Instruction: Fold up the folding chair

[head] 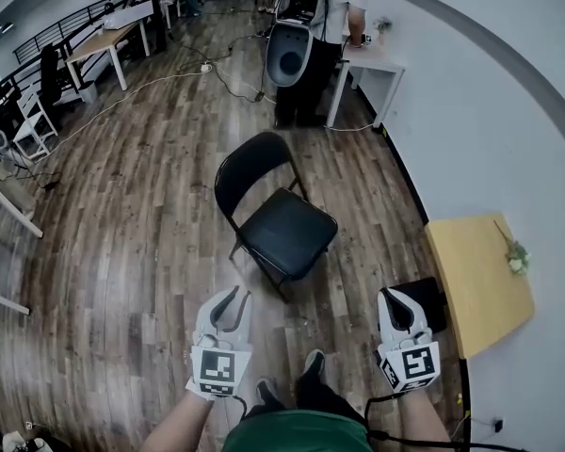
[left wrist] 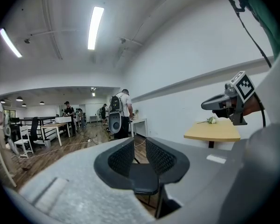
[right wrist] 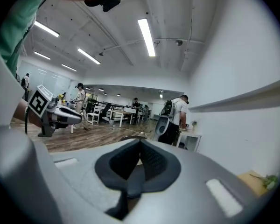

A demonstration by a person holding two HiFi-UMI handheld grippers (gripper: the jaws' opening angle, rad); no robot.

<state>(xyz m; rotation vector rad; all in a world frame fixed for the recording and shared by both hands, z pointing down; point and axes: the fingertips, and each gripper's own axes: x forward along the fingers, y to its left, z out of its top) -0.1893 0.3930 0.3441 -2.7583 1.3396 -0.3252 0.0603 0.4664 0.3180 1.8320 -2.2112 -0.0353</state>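
Note:
A black folding chair (head: 287,232) stands unfolded on the wooden floor, its backrest (head: 250,163) toward the far left. My left gripper (head: 235,296) hovers short of the seat's near corner, jaws slightly apart and holding nothing. In the left gripper view, the chair seat (left wrist: 141,175) shows through the narrow gap of the left gripper (left wrist: 140,146). My right gripper (head: 392,298) hangs to the right of the chair, apart from it, jaws shut and empty. In the right gripper view the pads of the right gripper (right wrist: 140,147) meet.
A yellow-topped table (head: 478,276) stands against the white wall at the right, close to my right gripper. Behind the chair stand a white desk (head: 372,64) and a person with a backpack (head: 334,8). Cables (head: 151,83) run across the far floor. My feet (head: 292,379) are just behind the grippers.

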